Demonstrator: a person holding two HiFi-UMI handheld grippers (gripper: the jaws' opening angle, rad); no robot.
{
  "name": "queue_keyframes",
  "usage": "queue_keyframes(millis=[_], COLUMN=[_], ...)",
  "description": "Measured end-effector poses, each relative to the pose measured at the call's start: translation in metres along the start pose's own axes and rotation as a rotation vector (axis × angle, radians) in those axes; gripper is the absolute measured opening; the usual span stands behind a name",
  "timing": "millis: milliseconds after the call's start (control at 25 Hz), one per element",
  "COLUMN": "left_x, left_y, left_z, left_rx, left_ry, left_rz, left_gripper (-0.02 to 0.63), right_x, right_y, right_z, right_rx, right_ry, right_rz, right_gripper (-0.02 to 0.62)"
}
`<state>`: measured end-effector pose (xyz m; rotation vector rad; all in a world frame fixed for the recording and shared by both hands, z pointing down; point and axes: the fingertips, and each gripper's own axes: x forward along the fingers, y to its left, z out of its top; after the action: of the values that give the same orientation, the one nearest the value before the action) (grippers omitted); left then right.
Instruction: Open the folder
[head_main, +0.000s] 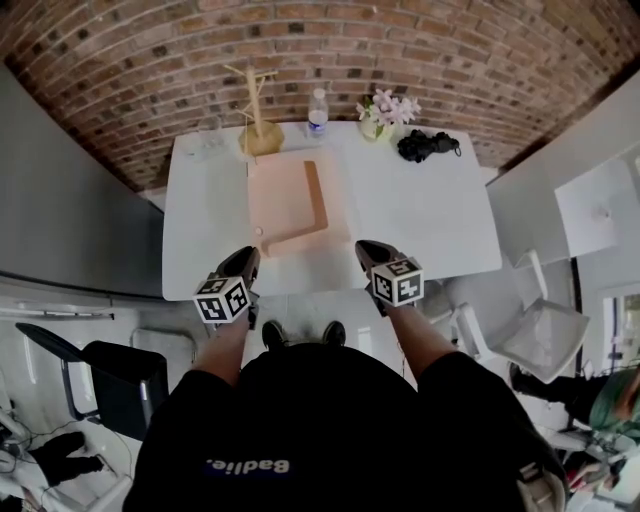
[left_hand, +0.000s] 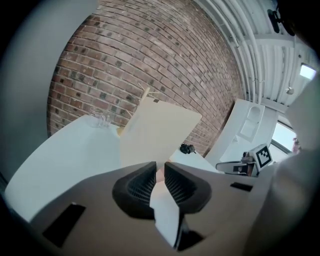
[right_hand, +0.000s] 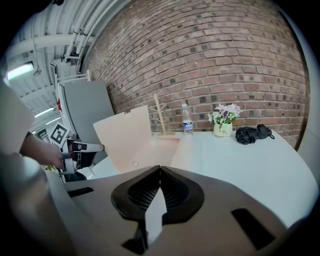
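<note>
A peach folder (head_main: 290, 200) lies on the white table (head_main: 430, 220), its cover lifted. In the left gripper view the cover (left_hand: 155, 135) stands tilted up right in front of the jaws. My left gripper (left_hand: 160, 172) has a narrow gap between its pads; a sliver of the cover's edge shows in that gap, unpressed. From above, this gripper (head_main: 245, 258) sits at the folder's near left corner. In the right gripper view the raised cover (right_hand: 125, 135) leans over the folder's base (right_hand: 160, 150). My right gripper (right_hand: 160, 172) is shut and empty, at the table's near edge (head_main: 365, 248).
Along the table's far edge stand a glass (head_main: 208, 135), a wooden branch stand (head_main: 258, 110), a water bottle (head_main: 318, 112), a flower pot (head_main: 385, 112) and a black bundle (head_main: 425, 146). A white chair (head_main: 545, 335) is at the right, a black one (head_main: 125, 375) at the left.
</note>
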<state>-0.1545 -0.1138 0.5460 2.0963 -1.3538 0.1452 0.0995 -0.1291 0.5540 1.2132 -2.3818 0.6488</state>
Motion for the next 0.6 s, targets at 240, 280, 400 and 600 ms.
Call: queue_keyframes(millis=[240,280,400,600], left_x=[-0.004,-0.006,-0.014,-0.038], left_y=[-0.019,-0.023,-0.038,-0.069], left_z=[0.003,0.004,0.013,0.028], left_rx=[0.038,0.046,0.072,0.095], left_ry=[-0.032,-0.037,-0.065,-0.116], left_rz=[-0.089,-0.101,-0.138,-0.207], left_gripper=[0.079,0.080,0.079,0.067], right_x=[-0.012,-0.014,-0.021,-0.038], right_y=[0.006,0.008,0.013,0.029], right_z=[0.004,0.005,0.013,0.031], right_rx=[0.010,0.011,0.006,0.006], right_ry=[-0.029,-0.034,-0.051,-0.100], right_rz=[0.011,0.017,0.040,0.082], right_gripper=[0.029,0.031,0.029,0.029])
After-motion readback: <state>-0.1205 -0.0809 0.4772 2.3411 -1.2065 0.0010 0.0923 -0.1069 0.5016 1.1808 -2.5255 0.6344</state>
